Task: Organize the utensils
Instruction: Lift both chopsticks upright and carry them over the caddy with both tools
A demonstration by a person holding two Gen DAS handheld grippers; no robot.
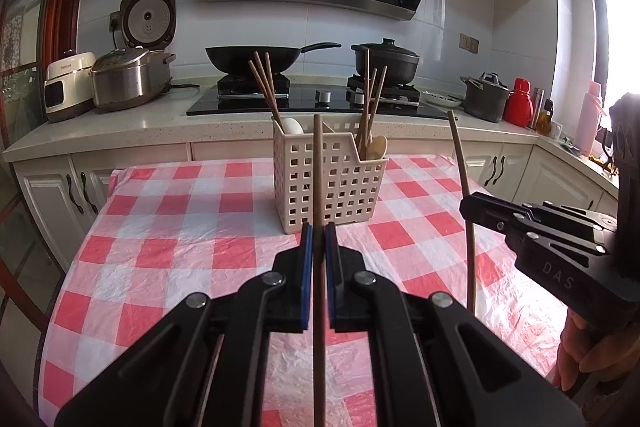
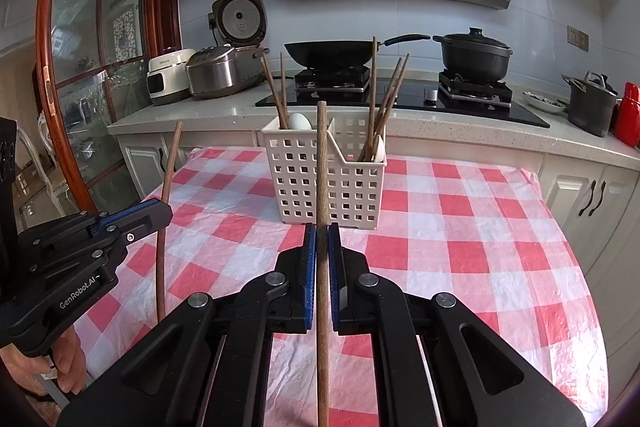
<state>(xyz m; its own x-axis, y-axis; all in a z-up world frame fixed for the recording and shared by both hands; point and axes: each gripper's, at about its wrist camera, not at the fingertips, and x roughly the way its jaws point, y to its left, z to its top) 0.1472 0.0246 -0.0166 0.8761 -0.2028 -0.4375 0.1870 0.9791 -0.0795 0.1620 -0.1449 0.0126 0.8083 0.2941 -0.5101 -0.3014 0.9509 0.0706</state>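
Note:
A cream perforated utensil basket (image 1: 328, 183) (image 2: 324, 183) stands on the checkered table, holding several chopsticks and a white spoon in its left compartment, and chopsticks and a wooden spoon in its right. My left gripper (image 1: 319, 231) is shut on an upright brown chopstick (image 1: 318, 167), held in front of the basket. It also shows in the right wrist view (image 2: 160, 213) with its chopstick (image 2: 170, 163). My right gripper (image 2: 321, 231) is shut on another upright chopstick (image 2: 322, 155). It shows at the right of the left wrist view (image 1: 466, 205) with its chopstick (image 1: 464, 167).
The table has a red-and-white checkered cloth (image 1: 180, 227) (image 2: 460, 227). Behind it runs a counter (image 1: 160, 115) with rice cookers (image 1: 128, 79), a stove with a wok (image 1: 256, 57) and black pot (image 1: 386, 61), a grey pot and red bottle.

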